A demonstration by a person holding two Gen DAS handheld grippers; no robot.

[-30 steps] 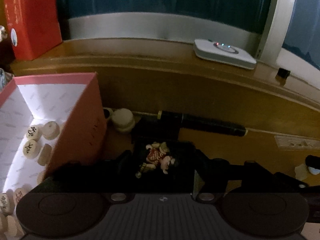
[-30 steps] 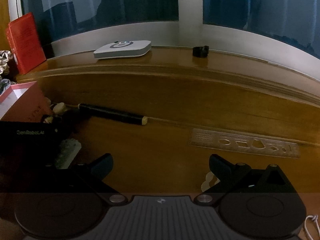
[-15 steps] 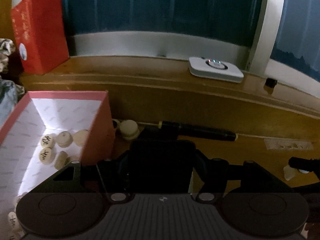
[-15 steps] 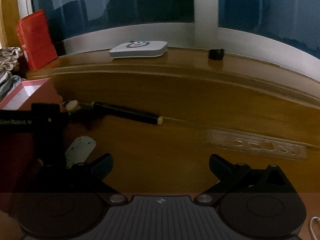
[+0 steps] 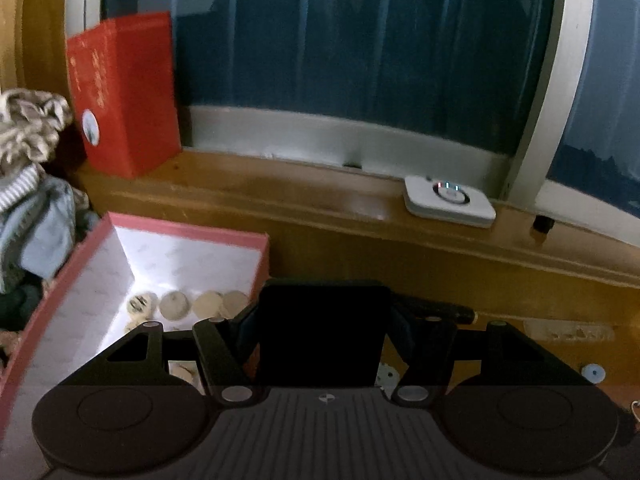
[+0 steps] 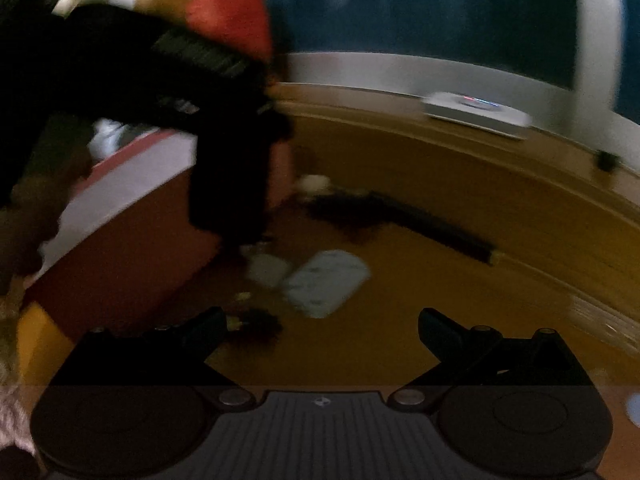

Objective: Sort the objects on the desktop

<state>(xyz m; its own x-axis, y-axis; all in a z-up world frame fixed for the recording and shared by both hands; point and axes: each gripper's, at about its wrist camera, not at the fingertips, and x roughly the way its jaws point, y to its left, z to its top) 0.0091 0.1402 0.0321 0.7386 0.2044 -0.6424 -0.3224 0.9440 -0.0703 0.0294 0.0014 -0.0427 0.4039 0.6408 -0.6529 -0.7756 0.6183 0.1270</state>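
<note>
The left gripper [image 5: 322,336] is clamped on a flat black object [image 5: 320,332], and has risen since half a second ago: the pink-rimmed box [image 5: 192,236] now sits lower in its view, and more of the window shows above. One second ago the object's face showed a small printed figure; now only plain black is visible. The right gripper [image 6: 320,328] has its jaws apart and empty. Its view, steady before, is now streaked with motion blur and has swung left.

The surface [image 5: 360,256] is warm brown wood, stepping up at the back to a ledge below a dark window with pale frames. On the ledge stand a red box [image 5: 124,96] at the left and a flat white device [image 5: 450,200] with small lit indicators at the right. A heap of fabric [image 5: 28,184] lies left of the pink-rimmed box.

The left wrist view looks down into the box, white inside, where several round pale game pieces [image 5: 174,304] lie along the bottom. Behind the held object, a black pen [image 5: 440,312] with a gold tip shows partly. A pale stencil ruler [image 5: 568,330] lies further right.

The right wrist view shows the left gripper from outside as a dark blurred shape [image 6: 228,184], hanging near the right wall of the box [image 6: 132,216] with the black object pointing down. It also shows a pale, speckled, rounded item [image 6: 324,282] lying on the wood, and the whole pen [image 6: 416,224] beyond it.
</note>
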